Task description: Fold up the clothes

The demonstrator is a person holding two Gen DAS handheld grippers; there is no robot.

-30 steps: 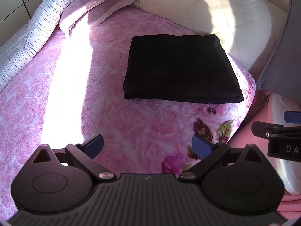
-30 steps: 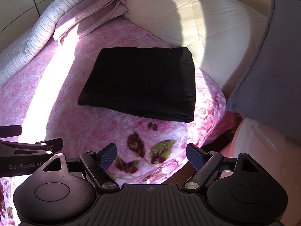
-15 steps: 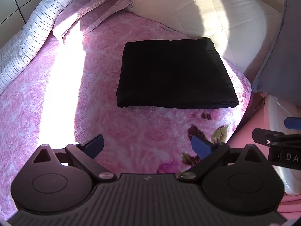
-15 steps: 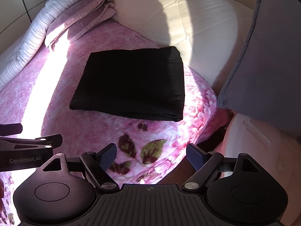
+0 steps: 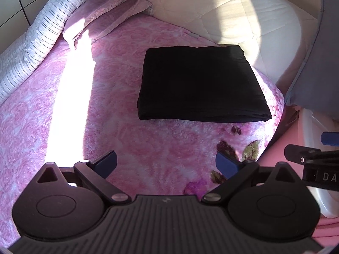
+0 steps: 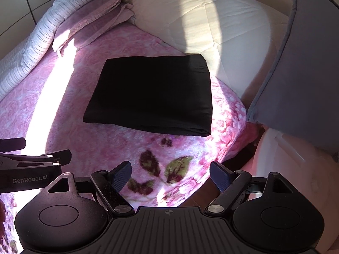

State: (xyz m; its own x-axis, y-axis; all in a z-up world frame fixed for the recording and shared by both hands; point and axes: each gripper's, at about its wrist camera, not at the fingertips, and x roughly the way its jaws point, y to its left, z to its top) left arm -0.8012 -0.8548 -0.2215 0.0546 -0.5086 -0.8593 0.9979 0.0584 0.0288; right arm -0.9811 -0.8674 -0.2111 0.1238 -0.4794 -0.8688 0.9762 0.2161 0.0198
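Observation:
A black garment point(image 5: 199, 84) lies folded into a flat rectangle on the pink floral blanket point(image 5: 127, 127); it also shows in the right wrist view point(image 6: 154, 95). My left gripper point(image 5: 166, 162) is open and empty, held above the blanket well short of the garment's near edge. My right gripper point(image 6: 170, 173) is open and empty, over the blanket's near right corner, also short of the garment. Each gripper shows at the edge of the other's view: the right one point(image 5: 313, 156) and the left one point(image 6: 31, 160).
A cream quilted pillow point(image 5: 233, 12) lies behind the garment. A folded mauve cloth point(image 5: 118, 6) and a striped grey duvet point(image 5: 38, 38) lie at the back left. A grey cushion point(image 6: 296, 67) stands at the right. The bed edge drops off at the right, beside a white object point(image 5: 313, 139).
Both grippers have drawn back a little and shifted; the garment sits slightly farther away in both views. The garment itself has not moved. Both grippers stay open.

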